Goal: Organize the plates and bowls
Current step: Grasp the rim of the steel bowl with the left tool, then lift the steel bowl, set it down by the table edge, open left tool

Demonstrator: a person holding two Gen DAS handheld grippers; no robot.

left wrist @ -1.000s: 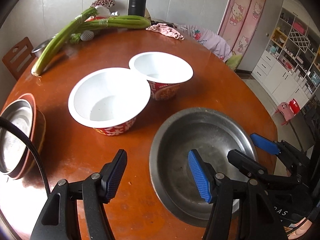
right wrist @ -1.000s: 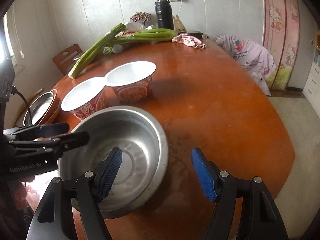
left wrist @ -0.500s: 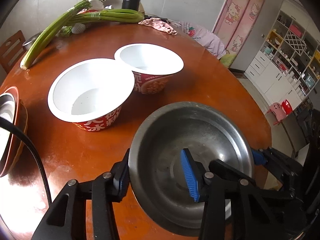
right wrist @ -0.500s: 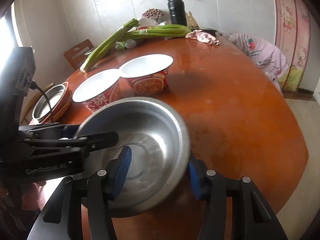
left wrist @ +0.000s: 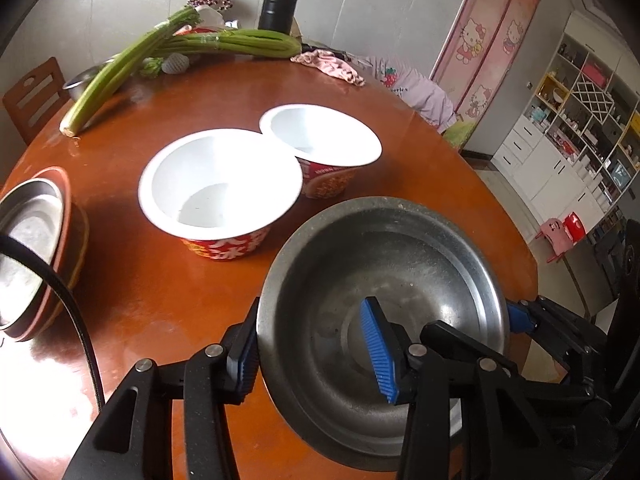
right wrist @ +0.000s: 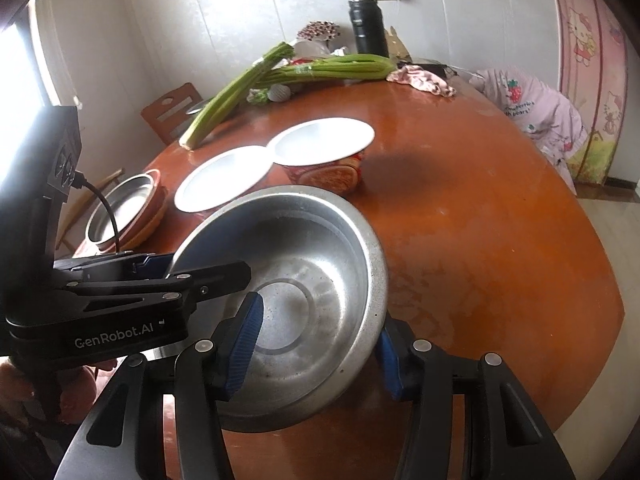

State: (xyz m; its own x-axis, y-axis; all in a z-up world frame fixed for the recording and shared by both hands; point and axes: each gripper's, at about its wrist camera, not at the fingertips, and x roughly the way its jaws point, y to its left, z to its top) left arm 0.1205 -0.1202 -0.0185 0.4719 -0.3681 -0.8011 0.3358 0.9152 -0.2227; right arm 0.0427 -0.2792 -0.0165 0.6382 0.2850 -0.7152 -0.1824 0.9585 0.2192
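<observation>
A steel basin (left wrist: 400, 280) (right wrist: 320, 264) is held from both sides near the table's front edge. My left gripper (left wrist: 310, 356) is shut on its left rim, one blue pad outside the wall and one inside. My right gripper (right wrist: 316, 360) is shut on the opposite rim in the same way. The basin tilts and seems slightly off the table. Beyond it stand two white paper bowls with red sides, the near one (left wrist: 216, 184) (right wrist: 224, 176) touching the far one (left wrist: 320, 136) (right wrist: 324, 148). A steel plate in brown bowls (left wrist: 32, 240) (right wrist: 124, 208) forms a stack at the left edge.
The round brown table (left wrist: 160, 300) (right wrist: 480, 240) carries celery stalks (left wrist: 120, 68) (right wrist: 232, 96), a black flask (left wrist: 276, 0) and a pink cloth (left wrist: 332, 64) at the back. A wooden chair (left wrist: 28, 96) stands at the far left. A black cable (left wrist: 68, 304) crosses near the stack.
Both grippers went from open beside the basin's rim to shut on it, one on each side. The basin has since tipped and risen a little with them.
</observation>
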